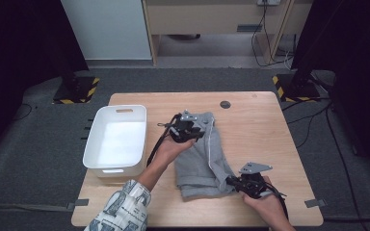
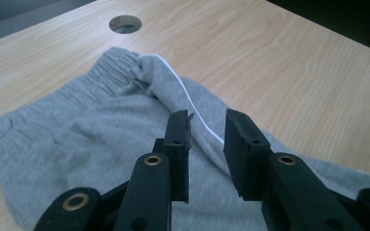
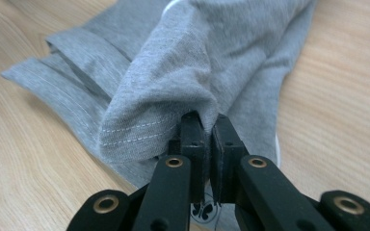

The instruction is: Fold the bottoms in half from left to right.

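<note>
A white bin [image 1: 115,139] sits at the left of the worktop [image 1: 260,125], and the grey shorts [image 1: 204,154] lie just right of it, mid-worktop. Their long axis runs from the elastic waistband [image 2: 101,72] at the far end to the hems nearest the person.

The left claw [image 2: 207,139] hovers over the waistband end, its jaws a little apart, with a raised fold and its white stripe [image 2: 192,106] lying in the gap; the pads do not look to be pressing it. That fold lies straight ahead of the jaws, so this hand is the nearer one for taking the waistband.

The right claw [image 3: 204,139], at the near right corner of the shorts, is clamped tight on a hem [image 3: 139,132] and lifts it off the worktop.
</note>
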Action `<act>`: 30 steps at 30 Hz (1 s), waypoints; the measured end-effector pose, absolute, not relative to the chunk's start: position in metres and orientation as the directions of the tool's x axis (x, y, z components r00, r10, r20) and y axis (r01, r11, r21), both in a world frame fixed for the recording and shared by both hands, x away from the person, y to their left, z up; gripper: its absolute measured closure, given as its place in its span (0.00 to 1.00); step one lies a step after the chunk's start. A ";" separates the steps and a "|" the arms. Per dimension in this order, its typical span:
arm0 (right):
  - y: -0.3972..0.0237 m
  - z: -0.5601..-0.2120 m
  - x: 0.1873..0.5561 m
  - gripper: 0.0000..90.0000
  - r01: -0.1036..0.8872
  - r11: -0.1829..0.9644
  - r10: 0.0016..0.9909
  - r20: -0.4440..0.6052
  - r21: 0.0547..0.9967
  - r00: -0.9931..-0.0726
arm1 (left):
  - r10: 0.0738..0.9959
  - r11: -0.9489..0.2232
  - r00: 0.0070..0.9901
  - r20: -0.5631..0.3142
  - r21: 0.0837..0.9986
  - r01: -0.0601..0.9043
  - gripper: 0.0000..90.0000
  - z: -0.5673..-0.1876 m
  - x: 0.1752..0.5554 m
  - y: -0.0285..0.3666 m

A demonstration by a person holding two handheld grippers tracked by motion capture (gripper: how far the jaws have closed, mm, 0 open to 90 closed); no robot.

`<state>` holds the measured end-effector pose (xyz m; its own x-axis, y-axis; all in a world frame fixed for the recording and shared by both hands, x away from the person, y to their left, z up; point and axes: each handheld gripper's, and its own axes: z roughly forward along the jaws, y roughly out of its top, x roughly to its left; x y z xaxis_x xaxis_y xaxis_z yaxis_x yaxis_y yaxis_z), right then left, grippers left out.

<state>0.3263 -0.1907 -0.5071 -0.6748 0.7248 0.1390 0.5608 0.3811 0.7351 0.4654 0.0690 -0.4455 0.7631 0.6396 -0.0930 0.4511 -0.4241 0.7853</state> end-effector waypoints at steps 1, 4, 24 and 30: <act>-0.191 -0.508 0.326 0.96 0.569 0.379 0.730 0.142 0.730 -0.668 | 0.637 -0.429 0.766 -0.087 0.785 0.446 0.79 -0.447 0.462 0.070; -0.192 -0.513 0.327 0.96 0.581 0.381 0.741 0.139 0.719 -0.657 | 0.630 -0.431 0.771 -0.094 0.784 0.447 0.79 -0.453 0.452 0.072; -0.158 -0.523 0.330 0.97 0.576 0.413 0.706 0.151 0.706 -0.692 | 0.652 -0.424 0.755 -0.065 0.795 0.434 0.75 -0.465 0.434 0.086; -0.145 -0.523 0.336 0.96 0.571 0.412 0.704 0.151 0.710 -0.694 | 0.674 -0.407 0.736 -0.061 0.801 0.439 0.74 -0.468 0.430 0.099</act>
